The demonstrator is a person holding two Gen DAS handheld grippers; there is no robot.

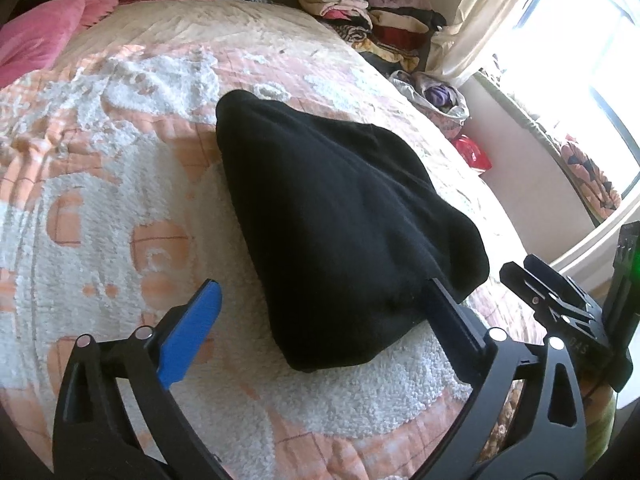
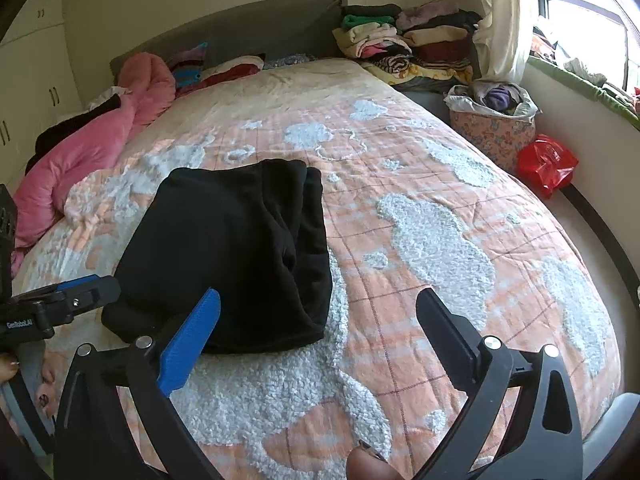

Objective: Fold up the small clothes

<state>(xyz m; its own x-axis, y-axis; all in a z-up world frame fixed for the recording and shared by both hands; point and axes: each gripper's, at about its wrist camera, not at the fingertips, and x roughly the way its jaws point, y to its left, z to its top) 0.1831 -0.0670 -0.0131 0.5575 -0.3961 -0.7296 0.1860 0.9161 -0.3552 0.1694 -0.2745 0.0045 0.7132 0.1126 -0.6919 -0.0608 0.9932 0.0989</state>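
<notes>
Nearest the left wrist camera, the left gripper [image 1: 324, 300] stands wide, its blue finger [image 1: 192, 332] at 7 o'clock and its black finger [image 1: 456, 316] at 5 o'clock, nothing pinched between them. Just past them the folded black garment [image 1: 336, 232] lies on the bedspread [image 1: 100, 200], its near right edge touching or just behind the black finger; I cannot tell which. At 4 o'clock the right gripper [image 1: 560, 300] shows, with faint letters that look like "DAS". From the right wrist camera the right gripper [image 2: 316, 312] is also wide and empty, with the garment [image 2: 228, 248] at 10 o'clock beyond its blue finger [image 2: 188, 344]. At 9 o'clock the left gripper [image 2: 80, 292] bears a label reading about "GenRobot.AI". Folded clothes [image 2: 408, 40] are stacked at 1 o'clock, a red bag [image 2: 546, 162] at 2 o'clock.
</notes>
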